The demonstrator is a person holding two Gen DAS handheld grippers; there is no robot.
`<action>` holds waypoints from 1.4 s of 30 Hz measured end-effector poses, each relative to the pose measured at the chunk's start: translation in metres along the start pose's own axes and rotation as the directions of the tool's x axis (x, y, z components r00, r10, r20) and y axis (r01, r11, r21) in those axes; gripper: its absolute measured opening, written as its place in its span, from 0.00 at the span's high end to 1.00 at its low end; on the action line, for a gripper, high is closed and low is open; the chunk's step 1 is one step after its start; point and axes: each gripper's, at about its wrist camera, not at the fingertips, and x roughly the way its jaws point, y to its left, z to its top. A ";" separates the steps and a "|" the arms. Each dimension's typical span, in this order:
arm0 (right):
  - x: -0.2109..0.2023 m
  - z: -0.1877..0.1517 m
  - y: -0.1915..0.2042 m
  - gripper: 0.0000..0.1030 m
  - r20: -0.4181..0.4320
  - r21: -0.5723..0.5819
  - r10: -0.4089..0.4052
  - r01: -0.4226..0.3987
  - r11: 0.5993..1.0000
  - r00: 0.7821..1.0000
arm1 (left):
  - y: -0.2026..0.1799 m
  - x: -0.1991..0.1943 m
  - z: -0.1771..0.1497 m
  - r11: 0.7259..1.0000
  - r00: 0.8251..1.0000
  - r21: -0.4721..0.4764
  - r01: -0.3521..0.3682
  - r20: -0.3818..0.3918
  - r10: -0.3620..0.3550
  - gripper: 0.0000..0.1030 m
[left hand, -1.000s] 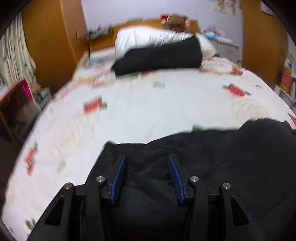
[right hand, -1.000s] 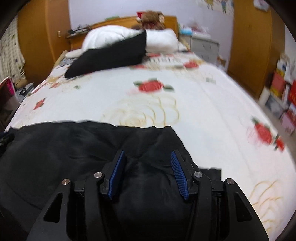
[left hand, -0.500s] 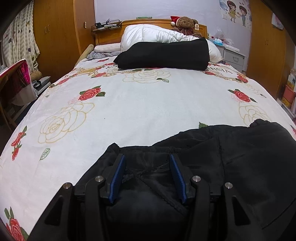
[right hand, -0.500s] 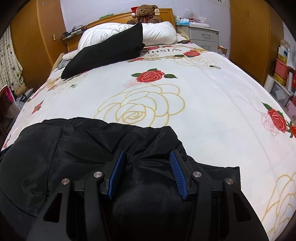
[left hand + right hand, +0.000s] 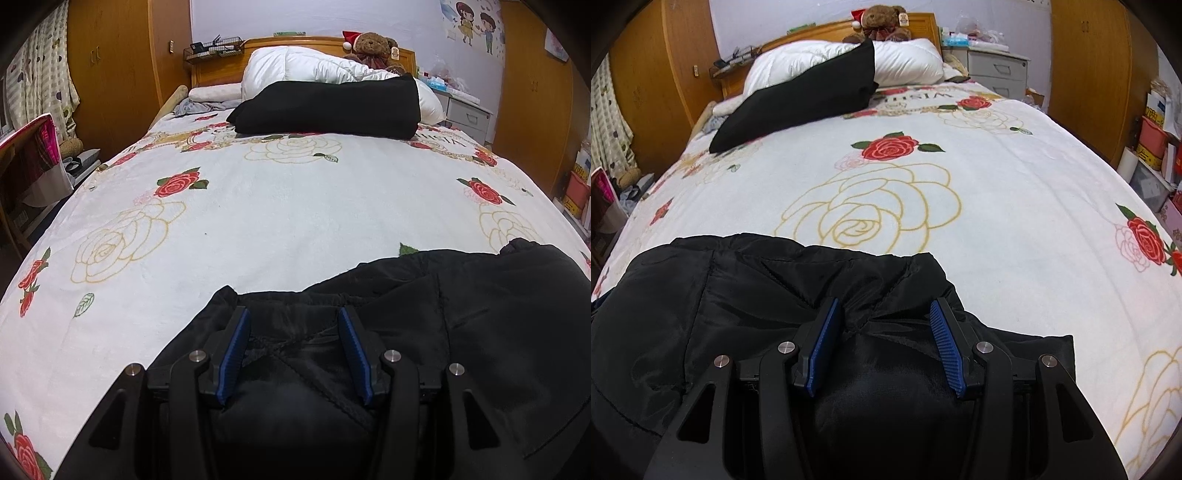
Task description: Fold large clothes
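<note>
I had the black jacket (image 5: 498,332) lying at the near end of the bed (image 5: 295,206), with one gripper over each side of it. My left gripper (image 5: 293,347) stood with its jaws apart over a seamed edge of the jacket, and my right gripper (image 5: 886,339) was likewise spread over a puckered corner. Fabric bulged up between both pairs of fingers, but from these views I could not be sure whether the pads were touching cloth or only hovering over it.

The risk I saw was in the slick, puffy fabric: if I closed on only the top layer, the layers underneath would stay behind and the fold would come out crooked. A shallow pinch could also slip free mid-lift.

The jacket sat close to the near edge of the bed, so a careless pull toward me might have dragged it off. Ahead, the flowered blanket (image 5: 960,177) lay bare up to the black pillow (image 5: 328,107), with plenty of room.
</note>
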 end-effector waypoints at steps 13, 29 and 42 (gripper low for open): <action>-0.093 0.003 0.118 0.51 0.056 -0.240 0.209 -0.190 0.952 0.976 | 0.052 -0.070 0.005 0.998 1.000 -0.062 0.031 0.005 -0.031 0.46; -0.092 0.000 0.080 0.51 0.072 -0.173 0.125 -0.111 0.979 0.990 | 0.045 -0.096 -0.009 0.994 0.997 -0.082 0.070 0.018 -0.069 0.39; -0.037 -0.016 -0.012 0.51 0.071 0.010 0.017 -0.017 1.000 0.997 | 0.014 -0.055 -0.016 1.000 1.000 -0.004 0.021 0.023 -0.021 0.34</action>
